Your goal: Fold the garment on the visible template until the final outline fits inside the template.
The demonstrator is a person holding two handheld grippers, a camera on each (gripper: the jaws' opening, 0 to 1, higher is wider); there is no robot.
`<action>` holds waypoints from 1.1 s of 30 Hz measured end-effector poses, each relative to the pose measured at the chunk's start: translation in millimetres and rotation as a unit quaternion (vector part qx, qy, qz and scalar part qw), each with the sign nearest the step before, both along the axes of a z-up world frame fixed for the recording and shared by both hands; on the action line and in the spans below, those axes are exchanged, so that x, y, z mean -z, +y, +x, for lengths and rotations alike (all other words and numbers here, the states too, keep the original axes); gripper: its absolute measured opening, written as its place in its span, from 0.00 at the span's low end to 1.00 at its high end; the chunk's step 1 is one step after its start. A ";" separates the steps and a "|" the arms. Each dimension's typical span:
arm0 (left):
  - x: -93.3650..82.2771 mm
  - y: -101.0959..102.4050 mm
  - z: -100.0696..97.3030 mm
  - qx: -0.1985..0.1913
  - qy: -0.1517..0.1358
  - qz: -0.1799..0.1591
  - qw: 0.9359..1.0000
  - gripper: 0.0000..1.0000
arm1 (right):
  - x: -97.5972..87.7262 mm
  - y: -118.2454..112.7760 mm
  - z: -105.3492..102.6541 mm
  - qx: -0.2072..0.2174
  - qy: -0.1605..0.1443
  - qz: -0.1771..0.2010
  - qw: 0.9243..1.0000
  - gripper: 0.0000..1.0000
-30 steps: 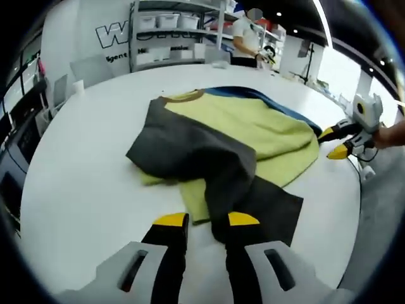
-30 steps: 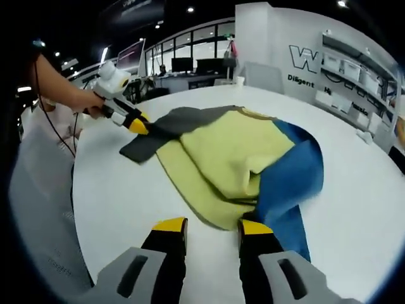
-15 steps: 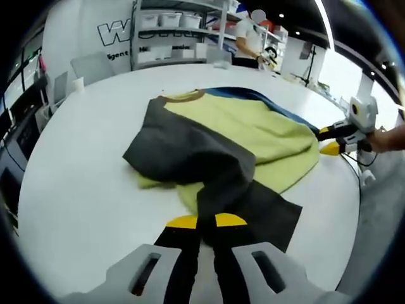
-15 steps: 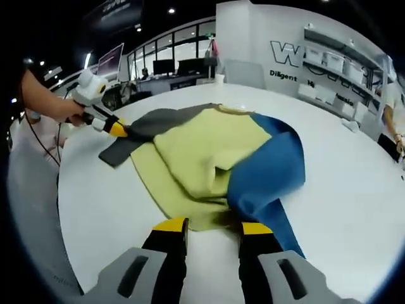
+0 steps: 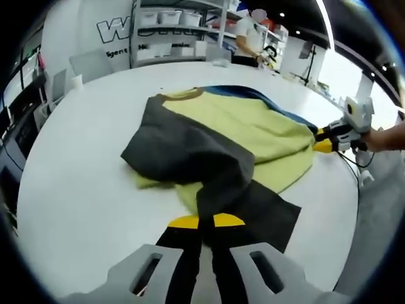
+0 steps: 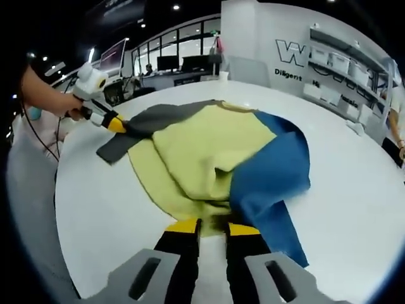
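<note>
A garment (image 5: pixel 240 136) of yellow-green cloth with one dark grey sleeve (image 5: pixel 190 155) and one blue sleeve (image 6: pixel 272 177) lies loosely heaped on a white round table (image 5: pixel 82 171); it sits near the table's middle, its folds uneven, the collar turned toward the far side in the left gripper view.

In the left gripper view the left tongs (image 5: pixel 201 221) rise from the bottom with their yellow tips drawn almost together, pinching the end of the grey sleeve, which runs from the tips back up over the yellow body; the same tongs appear in the right gripper view (image 6: pixel 117 125), held by a hand (image 6: pixel 60 104) and closed on the grey sleeve at the garment's far left edge.

In the right gripper view the right tongs (image 6: pixel 209 227) stand nearly closed at the near hem, where the yellow cloth meets the blue sleeve; a fold of cloth sits between the tips, though which layer they grip I cannot tell; in the left gripper view these tongs (image 5: pixel 321 140) touch the garment's right edge, held by a hand (image 5: pixel 380 136).

Beyond the table stand shelves (image 5: pixel 171 28) with white bins against a white wall with dark lettering, and a person (image 5: pixel 250 38) in a white top stands by them.
</note>
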State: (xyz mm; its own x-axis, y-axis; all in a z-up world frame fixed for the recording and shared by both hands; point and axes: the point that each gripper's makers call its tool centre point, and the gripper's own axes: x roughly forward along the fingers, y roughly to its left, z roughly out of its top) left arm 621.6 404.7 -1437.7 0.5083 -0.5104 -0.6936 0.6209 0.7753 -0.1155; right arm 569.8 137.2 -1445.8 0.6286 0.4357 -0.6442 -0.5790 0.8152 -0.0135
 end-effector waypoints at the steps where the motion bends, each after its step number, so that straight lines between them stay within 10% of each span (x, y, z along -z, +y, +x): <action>1: 0.2 -0.7 -0.5 0.001 0.002 -0.002 1.000 0.08 | 0.0 1.4 -0.5 -0.007 -0.001 -0.005 1.000 0.00; 33: -20.5 11.0 -42.8 -0.011 0.067 -0.025 0.997 0.07 | -27.6 20.0 -53.1 0.014 0.089 0.052 0.995 0.00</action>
